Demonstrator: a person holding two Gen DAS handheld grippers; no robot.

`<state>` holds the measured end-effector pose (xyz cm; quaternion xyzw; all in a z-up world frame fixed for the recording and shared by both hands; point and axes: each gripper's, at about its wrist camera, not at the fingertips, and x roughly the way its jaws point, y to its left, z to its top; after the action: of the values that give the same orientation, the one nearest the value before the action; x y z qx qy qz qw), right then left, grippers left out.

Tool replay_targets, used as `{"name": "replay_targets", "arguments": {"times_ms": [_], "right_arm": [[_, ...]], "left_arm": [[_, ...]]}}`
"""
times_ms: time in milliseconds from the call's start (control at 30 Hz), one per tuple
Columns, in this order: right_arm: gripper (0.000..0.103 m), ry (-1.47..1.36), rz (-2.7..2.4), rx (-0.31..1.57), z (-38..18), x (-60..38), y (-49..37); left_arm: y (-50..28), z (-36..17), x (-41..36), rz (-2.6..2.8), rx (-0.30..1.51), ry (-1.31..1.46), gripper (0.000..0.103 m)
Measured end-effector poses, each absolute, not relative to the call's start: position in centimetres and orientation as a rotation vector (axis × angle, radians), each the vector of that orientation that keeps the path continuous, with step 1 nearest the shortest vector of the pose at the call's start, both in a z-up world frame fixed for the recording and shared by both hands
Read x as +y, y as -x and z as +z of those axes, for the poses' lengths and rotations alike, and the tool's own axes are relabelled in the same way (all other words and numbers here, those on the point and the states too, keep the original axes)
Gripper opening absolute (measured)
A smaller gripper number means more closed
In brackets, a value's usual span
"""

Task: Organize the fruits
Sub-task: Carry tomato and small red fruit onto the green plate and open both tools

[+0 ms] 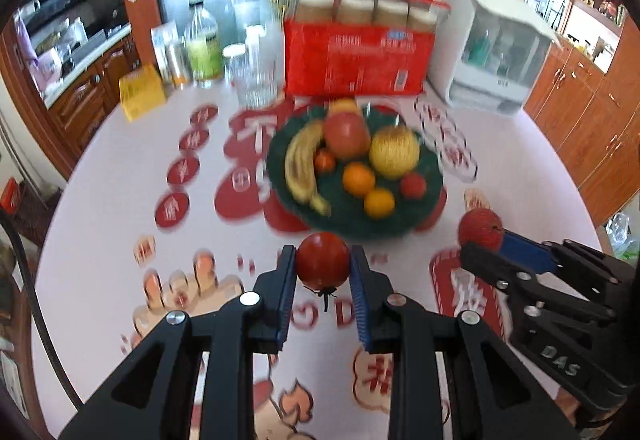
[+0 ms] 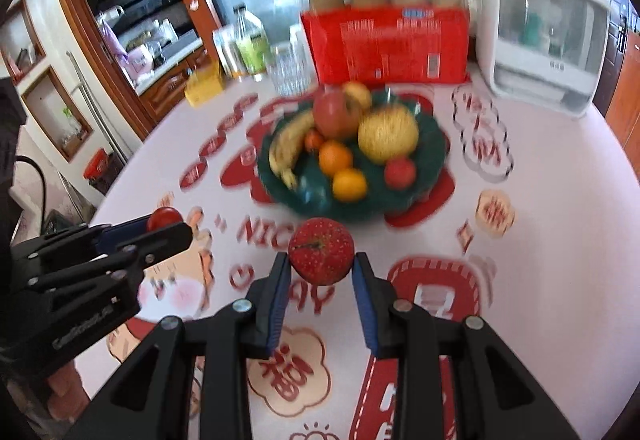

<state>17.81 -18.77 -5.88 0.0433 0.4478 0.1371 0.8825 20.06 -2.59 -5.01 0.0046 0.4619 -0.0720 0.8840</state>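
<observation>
Down at the bottom of the left wrist view, the left gripper point(image 1: 323, 264) is clamped on a small red tomato point(image 1: 322, 259), blue pads pressing both sides, dark stalk pointing down. Glossy, round, smooth-skinned: it looks soft, so a firm squeeze could bruise it. Same story in the right wrist view: the right gripper point(image 2: 321, 259) has its jaws closed on a red apple point(image 2: 321, 251), speckled skin, stem dimple facing the camera, firm-looking and wider than the tomato. Each gripper also shows at the lower edge of the other's view, fruit in its tips.

Both fruits hang above the white tablecloth point(image 1: 540, 160) with its red print, clear of it by the look of things. This reads as the carry step: both picked, neither placed.

Mid-frame, the dark green fruit plate point(image 1: 428, 196) sits already busy: a banana point(image 1: 302, 168) on its left side, a big red apple behind, a yellow melon-like fruit point(image 1: 394, 151) on the right, two oranges and a couple of small red fruits in front. The near rim has bare green, so the next move likely calls for travelling forward and lowering onto that gap, releasing gently so nothing rolls.

Further back, top of frame: a red box point(image 1: 356, 60), a glass tumbler, bottles, a white appliance.
</observation>
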Motion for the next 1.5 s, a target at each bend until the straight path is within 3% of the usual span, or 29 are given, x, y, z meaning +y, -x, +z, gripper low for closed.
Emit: {"name": "replay_targets", "arguments": {"times_ms": [300,500,800,1133,1500], "right_arm": [[0.032,-0.051,0.271,0.805,2.8,-19.8,-23.0],[0.032,-0.074,0.257,0.799,4.9,-20.9,-27.7],[0.032,-0.139,0.216,0.949,-1.3,-22.5,-33.9],[0.032,-0.075,0.236,1.149,-11.6,-20.2,-33.0],[0.032,-0.025,0.24,1.158,-13.6,-18.9,-32.6]], "left_arm": [[-26.6,-0.1,-3.3,-0.158,0.918,-0.039,0.024],[-30.9,0.7,-4.1,-0.175,0.916,-0.044,0.025],[-34.4,-5.7,-4.8,-0.203,1.022,0.001,0.025],[-36.7,-13.1,-5.2,-0.207,1.154,-0.014,0.025],[-37.4,-15.2,-6.2,-0.217,1.184,-0.036,0.025]]}}
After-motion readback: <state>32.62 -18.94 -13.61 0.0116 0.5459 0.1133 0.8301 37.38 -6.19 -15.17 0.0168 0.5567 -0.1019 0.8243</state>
